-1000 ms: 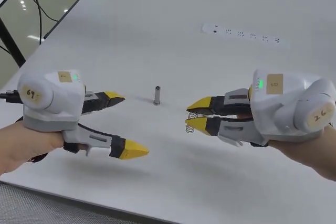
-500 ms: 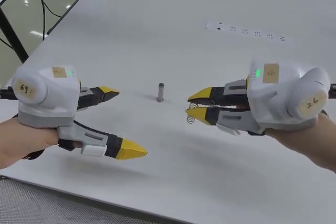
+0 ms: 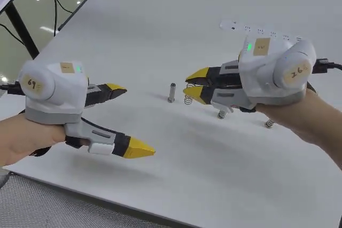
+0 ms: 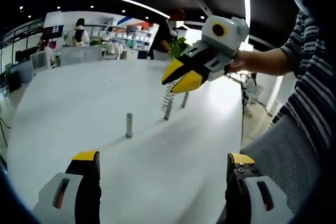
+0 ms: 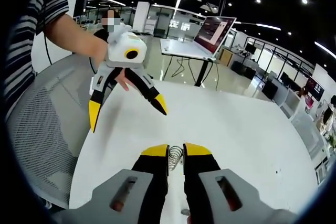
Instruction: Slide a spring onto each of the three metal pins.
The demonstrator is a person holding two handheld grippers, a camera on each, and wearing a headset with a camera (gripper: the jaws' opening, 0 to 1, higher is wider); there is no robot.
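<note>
1. Two jaws of the right gripper are pinched together on a spring, held just above the white table.
2. That spring hangs just beside a bare pin, which stands upright on the table, and does not touch it.
3. Nearer the table's front edge, the left gripper hovers with its jaws spread wide, holding nothing.
4. A second pin and a third pin stand under the right gripper. Each seems to wear a spring, though they are too small to be sure.
</note>
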